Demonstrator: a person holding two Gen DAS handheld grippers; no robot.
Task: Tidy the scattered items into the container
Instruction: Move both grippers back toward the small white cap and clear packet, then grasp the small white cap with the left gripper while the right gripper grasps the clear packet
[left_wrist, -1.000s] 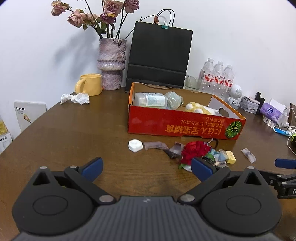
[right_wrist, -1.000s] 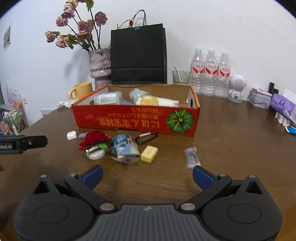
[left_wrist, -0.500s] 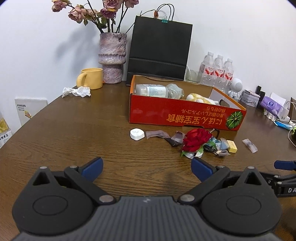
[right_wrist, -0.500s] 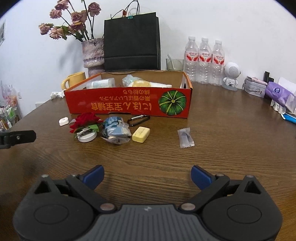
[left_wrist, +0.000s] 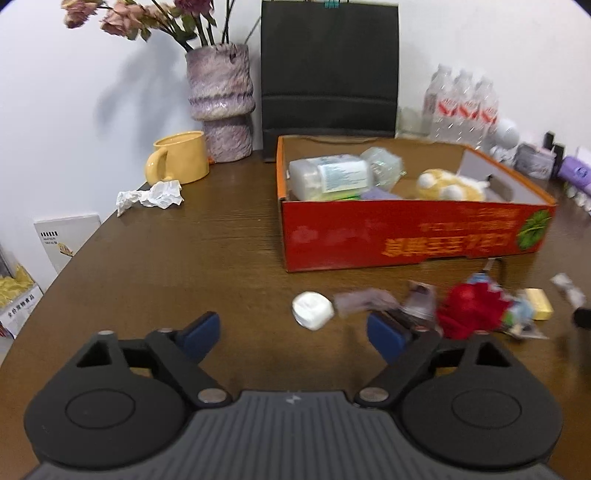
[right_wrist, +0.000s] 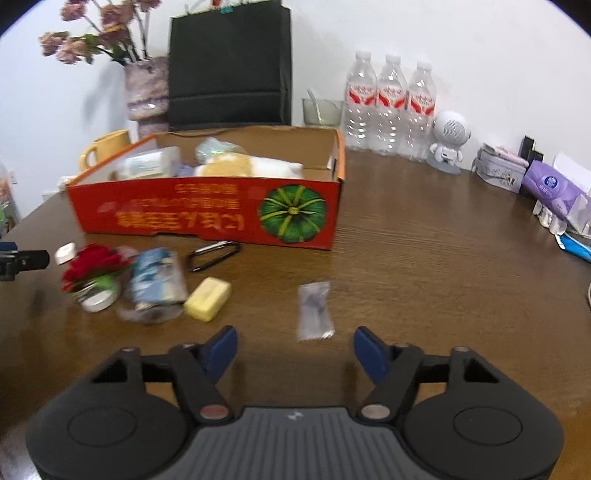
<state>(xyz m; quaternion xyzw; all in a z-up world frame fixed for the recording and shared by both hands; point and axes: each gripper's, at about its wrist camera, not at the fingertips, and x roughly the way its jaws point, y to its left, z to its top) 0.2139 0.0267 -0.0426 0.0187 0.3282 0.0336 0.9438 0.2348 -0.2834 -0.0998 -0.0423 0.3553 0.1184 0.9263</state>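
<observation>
Left gripper (left_wrist: 293, 332) is held low over the table (left_wrist: 207, 258), jaws wide, empty, near the white case (left_wrist: 313, 309). Right gripper (right_wrist: 294, 349) is likewise wide and empty, just short of one clear sachet (right_wrist: 314, 309). One red box (right_wrist: 207, 218) stands behind the scattered items: one red rose (right_wrist: 94, 260), one yellow block (right_wrist: 207, 298), one carabiner (right_wrist: 212, 255), and a blurred, possibly foil, packet (right_wrist: 157, 280). Three bottles (right_wrist: 389, 107) stand at the wall.

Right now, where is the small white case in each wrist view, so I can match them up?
Left wrist: small white case sits center frame, just ahead of the open left gripper.
Right wrist: small white case lies at far left, beside the red rose.
Shared landmark: the red box.
</observation>
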